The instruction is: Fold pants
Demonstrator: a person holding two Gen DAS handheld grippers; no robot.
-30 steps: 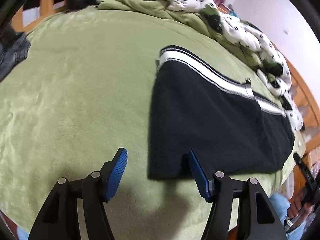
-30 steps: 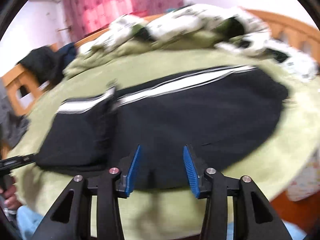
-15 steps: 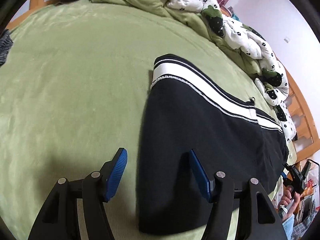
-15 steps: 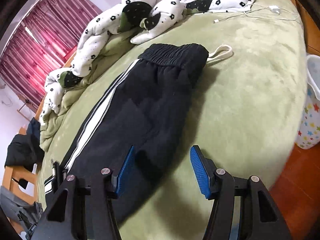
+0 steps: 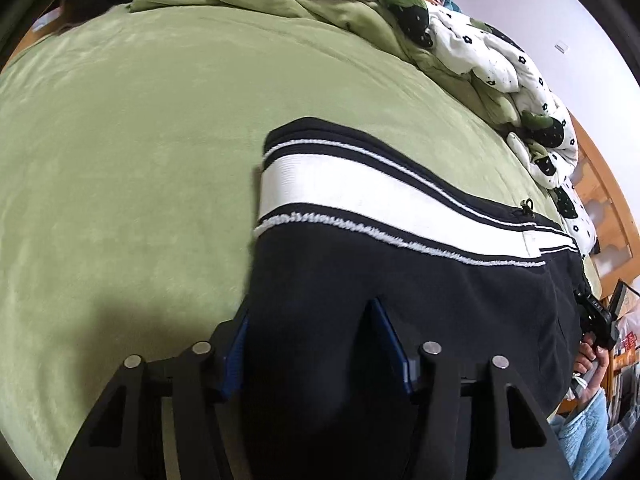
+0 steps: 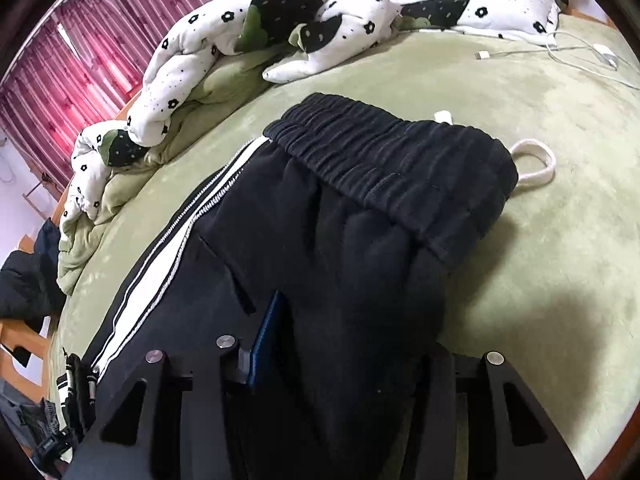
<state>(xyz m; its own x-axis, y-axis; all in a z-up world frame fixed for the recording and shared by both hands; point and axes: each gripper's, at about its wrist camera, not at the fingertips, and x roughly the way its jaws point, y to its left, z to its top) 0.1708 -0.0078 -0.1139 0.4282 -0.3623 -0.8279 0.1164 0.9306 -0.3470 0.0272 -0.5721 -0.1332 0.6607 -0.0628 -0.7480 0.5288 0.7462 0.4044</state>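
The black pants (image 5: 400, 280) lie flat on the green bed cover (image 5: 120, 160), stretched lengthwise across it, with a white side stripe (image 5: 360, 200) running along their far edge. My left gripper (image 5: 316, 344) sits at the leg-cuff end: its two blue pads (image 5: 236, 344) stand apart, one on each side of a raised bunch of black fabric that fills the gap between them. I cannot tell whether the pads are pressing the cloth or merely flanking it. My right gripper (image 6: 352, 344) sits at the waist end of the pants (image 6: 340, 240). Its left blue pad (image 6: 266, 340) is visible against the fabric; the right pad is hidden under the cloth, which mounds up between the fingers. The fingers stand well apart here too, and I cannot tell whether they grip. The elastic waistband (image 6: 392, 168) lies just beyond this gripper, gathered and flat on the cover, with a white drawstring loop (image 6: 536, 164) protruding at its right end and resting on the bed cover (image 6: 560, 240). A white quilt with black flowers (image 6: 260, 32) is heaped along the far side of the bed, with a white charging cable (image 6: 560, 50) lying on the cover at far right. Red curtains (image 6: 80, 52) hang at far left.
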